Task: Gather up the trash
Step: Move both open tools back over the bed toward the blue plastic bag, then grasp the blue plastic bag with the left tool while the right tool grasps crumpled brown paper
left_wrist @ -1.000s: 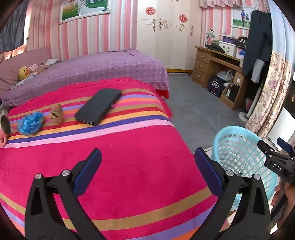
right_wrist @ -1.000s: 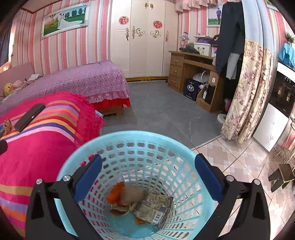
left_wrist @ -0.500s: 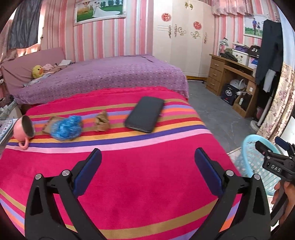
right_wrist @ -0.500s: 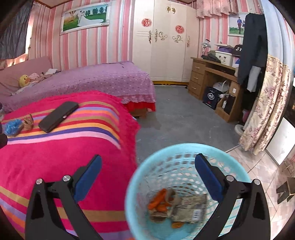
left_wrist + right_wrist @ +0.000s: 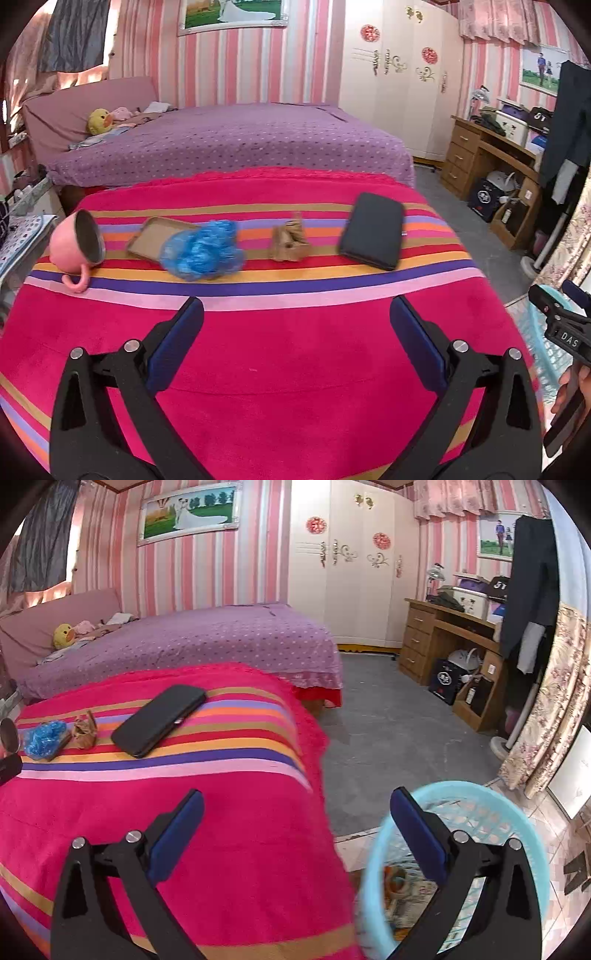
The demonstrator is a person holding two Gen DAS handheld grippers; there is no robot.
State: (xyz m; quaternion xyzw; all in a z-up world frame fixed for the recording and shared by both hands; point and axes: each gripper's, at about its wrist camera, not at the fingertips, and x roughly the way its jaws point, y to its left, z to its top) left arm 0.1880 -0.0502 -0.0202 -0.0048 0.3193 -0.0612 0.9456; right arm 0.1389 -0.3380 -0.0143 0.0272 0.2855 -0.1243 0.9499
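Both grippers are empty with their blue-padded black jaws spread wide apart. From the left wrist view, the left gripper (image 5: pixel 295 325) hangs over a plush magenta blanket (image 5: pixel 280 354) with bands of purple, pink, orange and gold. A row of things lies along those stripes. At about 12 o'clock from the gripper sits a crumpled brown paper scrap (image 5: pixel 290 243), creased and standing up in folds. At 11 o'clock is a wad of thin, wrinkled blue plastic (image 5: pixel 203 253), resting against a flat, shallow cardboard tray (image 5: pixel 151 240). At 10 o'clock a smooth pink mug (image 5: pixel 75 247) lies on its side, mouth toward the camera, handle down on the blanket. At 1 o'clock lies a flat black phone (image 5: pixel 373 230), a rounded rectangle.

From the right wrist view, the right gripper (image 5: pixel 295 812) straddles the blanket's edge and a round light-blue plastic basket (image 5: pixel 517 812) with lattice walls, which stands on the floor at 4 o'clock. Through its mesh show some orange bits and printed paper or wrapper, too blurred to tell further. In the left wrist view the right gripper shows at the 3 o'clock edge, held by a hand (image 5: pixel 576 387).
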